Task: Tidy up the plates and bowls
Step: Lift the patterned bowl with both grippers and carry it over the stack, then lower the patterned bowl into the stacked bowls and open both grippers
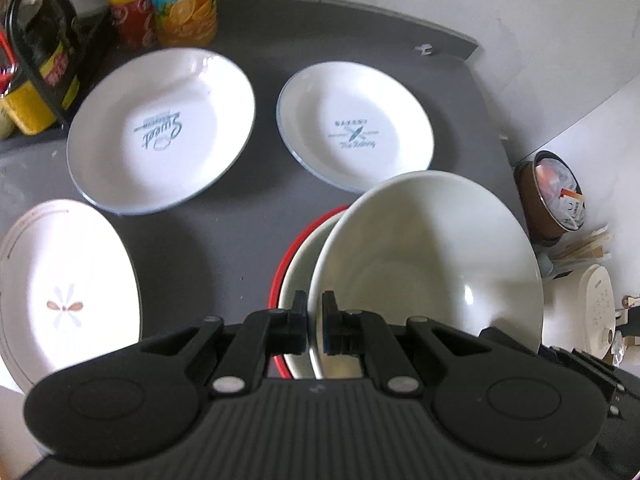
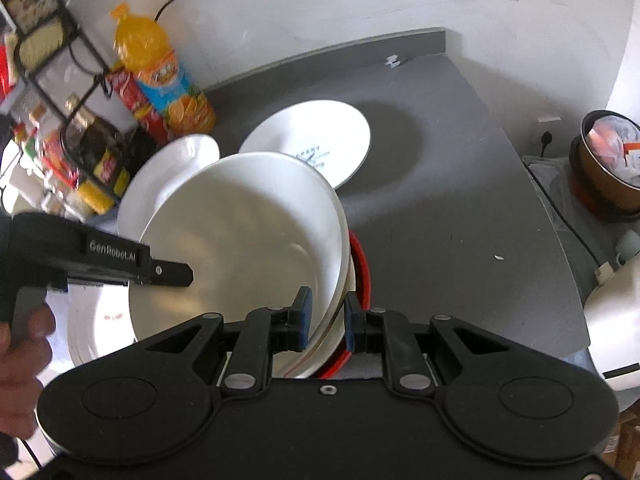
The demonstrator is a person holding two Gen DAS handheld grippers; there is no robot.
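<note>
A grey counter (image 1: pixel 256 224) curves away to a raised back edge, with bare surface open on its right half near a brown pot (image 2: pixel 608 160). Two printed white plates (image 1: pixel 160 128) (image 1: pixel 356 124) lie flat and apart; a third plate (image 1: pixel 64 292) is cut off at the left. Bottles (image 1: pixel 184 0) crowd the back left corner. A white bowl (image 1: pixel 424 264) sits tilted inside another bowl with a red rim (image 1: pixel 280 280), mostly hidden. The left gripper (image 1: pixel 315 316) is clamped on the white bowl's near rim. The right gripper (image 2: pixel 326 320) straddles the far rim, where the stacked rims blur together; whether its pads press is unclear.
</note>
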